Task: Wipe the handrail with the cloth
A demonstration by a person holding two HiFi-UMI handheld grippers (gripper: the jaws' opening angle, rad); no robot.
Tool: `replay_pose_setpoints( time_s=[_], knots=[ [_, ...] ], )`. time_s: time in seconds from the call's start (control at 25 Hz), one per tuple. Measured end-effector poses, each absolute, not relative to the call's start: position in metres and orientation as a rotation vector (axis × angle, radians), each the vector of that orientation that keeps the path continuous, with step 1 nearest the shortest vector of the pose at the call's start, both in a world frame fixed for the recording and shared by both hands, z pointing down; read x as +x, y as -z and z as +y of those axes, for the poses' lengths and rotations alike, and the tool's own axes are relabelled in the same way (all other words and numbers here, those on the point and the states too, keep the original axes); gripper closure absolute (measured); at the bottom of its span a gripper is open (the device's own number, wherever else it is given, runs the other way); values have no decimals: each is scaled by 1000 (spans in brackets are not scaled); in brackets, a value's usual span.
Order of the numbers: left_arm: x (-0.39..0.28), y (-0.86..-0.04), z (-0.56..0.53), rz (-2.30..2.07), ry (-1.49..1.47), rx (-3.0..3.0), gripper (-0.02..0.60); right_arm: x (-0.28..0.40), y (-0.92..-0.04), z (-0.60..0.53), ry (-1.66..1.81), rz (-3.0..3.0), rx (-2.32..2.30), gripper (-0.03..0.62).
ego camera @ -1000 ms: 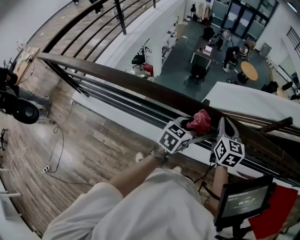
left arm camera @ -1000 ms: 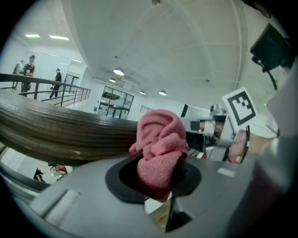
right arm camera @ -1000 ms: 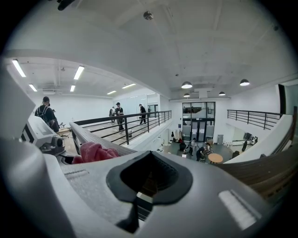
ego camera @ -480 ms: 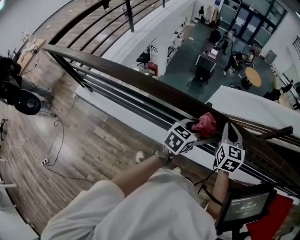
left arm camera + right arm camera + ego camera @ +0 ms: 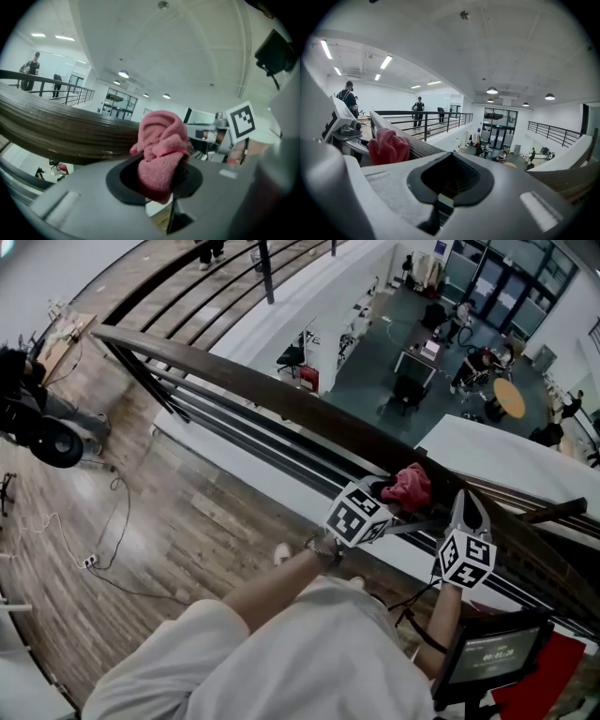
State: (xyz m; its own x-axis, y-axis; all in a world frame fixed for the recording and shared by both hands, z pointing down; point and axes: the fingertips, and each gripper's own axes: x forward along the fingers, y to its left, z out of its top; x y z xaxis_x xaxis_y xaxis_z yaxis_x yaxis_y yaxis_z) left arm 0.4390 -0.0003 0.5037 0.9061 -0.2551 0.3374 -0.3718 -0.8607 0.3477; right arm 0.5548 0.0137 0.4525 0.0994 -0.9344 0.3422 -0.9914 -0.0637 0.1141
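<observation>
Head view: the wooden handrail (image 5: 281,395) runs as one long, gently curved bar from upper left to lower right, above an open hall far below. The pink cloth (image 5: 409,486) sits bunched over the rail's top at the tip of the left tool (image 5: 389,499). The right tool (image 5: 466,507) is just beside it, further down the rail to the right. The bare length of rail lies mostly to the left of the cloth, so I judge that a wipe has to follow that long axis. The left arm carries the cloth and is the one placed to do it.

Left gripper view: the left tool's (image 5: 157,180) jaws are clamped on the cloth (image 5: 161,150), which bulges up out of them in a crumpled wad. The handrail (image 5: 61,131) passes behind it and off to the left. Whether the cloth actually presses on the wood cannot be told from here. The right tool's marker cube (image 5: 241,122) shows to the right.

Right gripper view: the right tool's (image 5: 449,180) jaws are together with nothing between them. The cloth (image 5: 389,146) is to its left, lying against the ribbed top of the handrail (image 5: 417,145), which recedes straight away from the camera. Part of the left tool (image 5: 344,126) shows behind the cloth.
</observation>
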Motion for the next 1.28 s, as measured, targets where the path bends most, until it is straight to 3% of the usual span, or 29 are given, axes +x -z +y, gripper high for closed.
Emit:
replay_pose_setpoints(
  time_s=[1.28],
  knots=[
    [401,-502,-22,-492,-360,2630,486,550,-448,7,-282,-1906,2067,592]
  ],
)
